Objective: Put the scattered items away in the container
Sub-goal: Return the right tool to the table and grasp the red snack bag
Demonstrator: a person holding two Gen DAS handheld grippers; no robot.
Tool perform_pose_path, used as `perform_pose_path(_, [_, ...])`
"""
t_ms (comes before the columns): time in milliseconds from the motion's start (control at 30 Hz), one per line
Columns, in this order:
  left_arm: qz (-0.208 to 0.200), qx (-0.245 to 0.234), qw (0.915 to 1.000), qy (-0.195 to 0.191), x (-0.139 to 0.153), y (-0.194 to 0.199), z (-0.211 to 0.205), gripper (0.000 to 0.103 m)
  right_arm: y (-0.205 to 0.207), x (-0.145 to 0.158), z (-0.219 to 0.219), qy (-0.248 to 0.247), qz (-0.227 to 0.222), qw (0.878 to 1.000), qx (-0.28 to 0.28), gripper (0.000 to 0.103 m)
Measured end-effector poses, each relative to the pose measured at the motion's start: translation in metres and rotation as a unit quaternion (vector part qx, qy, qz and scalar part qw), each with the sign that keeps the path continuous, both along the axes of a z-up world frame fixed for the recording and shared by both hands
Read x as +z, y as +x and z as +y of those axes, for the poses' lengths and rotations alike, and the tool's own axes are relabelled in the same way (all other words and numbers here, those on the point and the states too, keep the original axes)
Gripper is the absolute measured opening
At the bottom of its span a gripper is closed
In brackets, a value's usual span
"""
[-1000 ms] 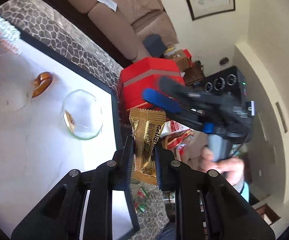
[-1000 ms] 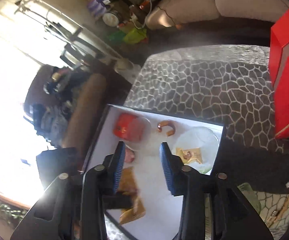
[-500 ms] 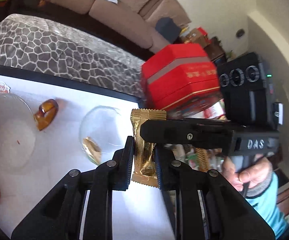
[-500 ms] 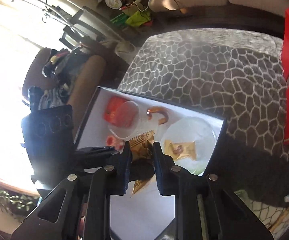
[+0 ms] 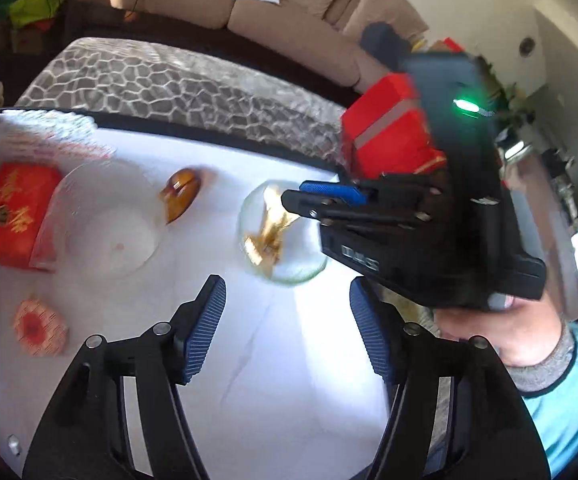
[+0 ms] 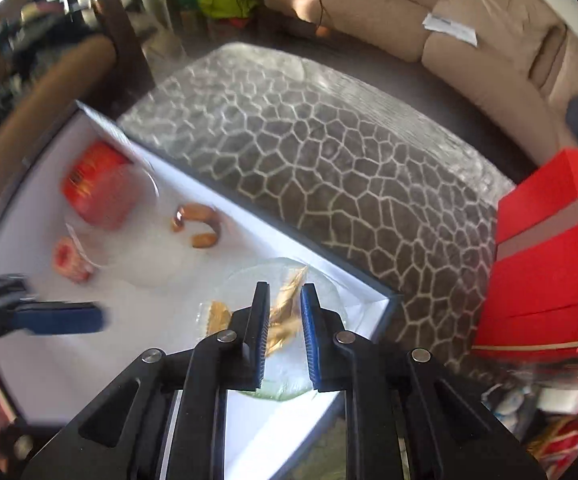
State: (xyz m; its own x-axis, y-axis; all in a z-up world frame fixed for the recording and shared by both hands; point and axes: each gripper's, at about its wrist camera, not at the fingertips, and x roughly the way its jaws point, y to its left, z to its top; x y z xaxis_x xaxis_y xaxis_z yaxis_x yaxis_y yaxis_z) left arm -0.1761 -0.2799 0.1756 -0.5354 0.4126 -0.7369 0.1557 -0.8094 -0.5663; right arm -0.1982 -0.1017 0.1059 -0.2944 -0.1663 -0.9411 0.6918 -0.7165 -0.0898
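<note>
The container is a shallow white box with a black rim [image 5: 209,140] [image 6: 369,292] on a stone-patterned table. My right gripper [image 6: 285,320] [image 5: 301,200] is shut on a gold snack packet [image 6: 285,312] [image 5: 273,224] and holds it tilted just above a small glass bowl [image 5: 285,272] [image 6: 285,380] in the box. A second gold sweet [image 6: 217,314] lies in that bowl. My left gripper [image 5: 285,320] hovers over the white floor nearer the camera; its jaws are opening with nothing between them. One of its blue fingers [image 6: 61,318] shows in the right wrist view.
In the box lie an amber curved piece [image 5: 181,196], a red packet [image 5: 13,212], a clear plastic dish [image 5: 101,220] and a round red-and-white sweet [image 5: 39,326]. A red carton [image 5: 393,136] [image 6: 557,264] stands beside the box. A person's hand [image 5: 509,328] grips the right tool.
The left gripper has let go of the gold packet and opened. The right gripper closed on the packet and carried it down over the glass bowl.
</note>
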Motion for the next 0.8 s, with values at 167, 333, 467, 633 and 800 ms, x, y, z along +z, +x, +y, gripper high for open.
perform_pose_path(167, [0.001,0.012,0.9998,0.014,0.002,0.017,-0.005,0.061,0.009,0.012,0.008,-0.028,-0.006,1.000,-0.005,0.031])
perform_pose_path(333, [0.037,0.007,0.9989,0.030,0.029,0.043,0.014,0.063,0.028,0.066,0.074,-0.123,-0.007,0.992,-0.018,0.042])
perform_pose_path(467, [0.072,-0.032,0.9967,0.020,0.056,0.078,0.069,0.069,0.071,0.087,0.153,-0.168,-0.001,0.985,-0.034,0.043])
perform_pose_path(633, [0.082,-0.075,0.9937,0.015,0.062,0.122,0.156,0.072,0.133,0.067,0.245,-0.193,-0.032,0.978,-0.069,0.045])
perform_pose_path(800, [0.048,-0.130,0.9903,-0.013,0.031,0.153,0.228,0.072,0.169,0.012,0.301,-0.207,-0.091,0.967,-0.113,0.046])
